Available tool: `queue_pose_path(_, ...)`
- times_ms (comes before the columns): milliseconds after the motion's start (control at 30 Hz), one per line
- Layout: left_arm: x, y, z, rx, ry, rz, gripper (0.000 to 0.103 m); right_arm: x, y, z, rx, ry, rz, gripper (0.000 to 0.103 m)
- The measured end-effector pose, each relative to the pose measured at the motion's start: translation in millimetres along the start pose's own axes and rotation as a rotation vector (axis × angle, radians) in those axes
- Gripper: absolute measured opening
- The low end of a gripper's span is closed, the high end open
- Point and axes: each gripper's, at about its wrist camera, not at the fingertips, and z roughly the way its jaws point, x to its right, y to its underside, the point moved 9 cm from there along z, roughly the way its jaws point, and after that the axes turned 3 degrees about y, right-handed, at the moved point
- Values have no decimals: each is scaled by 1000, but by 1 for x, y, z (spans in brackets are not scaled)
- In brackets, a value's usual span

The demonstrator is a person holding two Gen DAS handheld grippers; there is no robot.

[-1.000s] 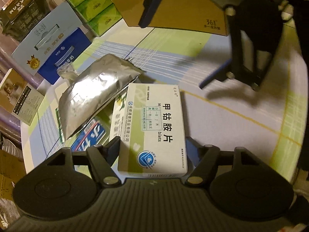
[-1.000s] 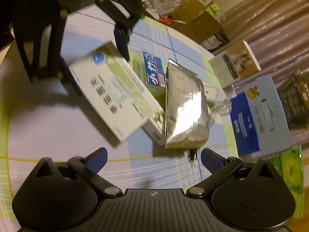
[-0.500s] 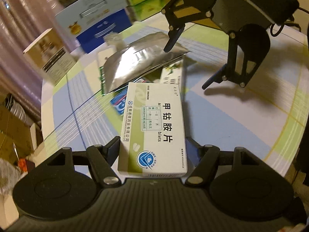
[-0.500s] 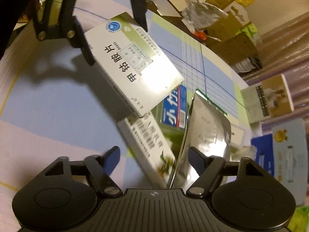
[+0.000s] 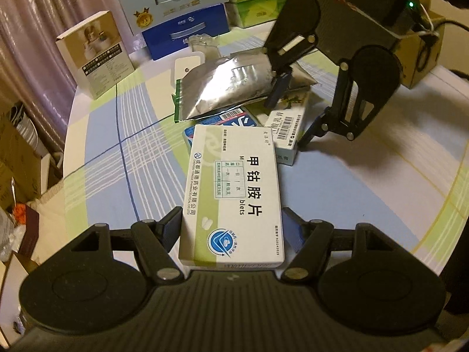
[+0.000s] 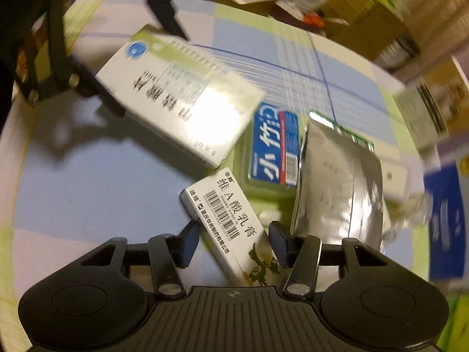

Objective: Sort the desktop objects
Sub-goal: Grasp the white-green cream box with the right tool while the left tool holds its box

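Near the worktop's middle: a pile of packets awaiting sorting.
Left tongs [image 5: 231, 228]: clamped on the white box [image 5: 231, 193], lifted clear of the pile.
Right tongs [image 6: 231, 242]: closing around the slim carton [image 6: 225, 223], not yet pressing, beside the foil pouch [image 6: 337, 184].

Shiny crinkled foil pouch [image 5: 228, 88], glossy cardboard box [image 5: 231, 193]

Both grippers are matte black plastic, the left gripper [image 5: 231, 228] with a ribbed body, round side discs and silver screws, the right gripper [image 5: 288, 111] with blue finger pads [image 5: 280, 88], a green light and thin cable at two o'clock.
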Motion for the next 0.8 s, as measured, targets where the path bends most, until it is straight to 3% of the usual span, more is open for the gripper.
queue_pose_path(200, 2, 0, -2, -16, 12, -40, 67, 3, 12, -18, -57, -66, 347, 44)
queue_pose_path(300, 11, 0, -3, -21, 21, -45, 67, 11, 28, -26, -93, -96, 615, 44)
queue_pose_path(367, 16, 0, -3, -26, 28, -57, 67, 9, 39, -34, -85, -123, 721, 45)
queue_pose_path(400, 20, 0, -2, -27, 38, -68, 67, 6, 43, -37, -74, -125, 741, 46)
queue_pose_path(467, 26, 0, -1, -27, 52, -91, 67, -4, 52, -44, -70, -98, 724, 63)
queue_pose_path(533, 33, 0, 2, -24, 64, -115, 68, -16, 60, -48, -56, -56, 666, 69)
queue_pose_path(633, 41, 3, 7, -30, 76, -153, 68, -28, 77, -52, -26, -1, 625, 69)
queue_pose_path(800, 51, 4, 13, -27, 75, -148, 69, -30, 88, -50, 71, -8, 741, 69)
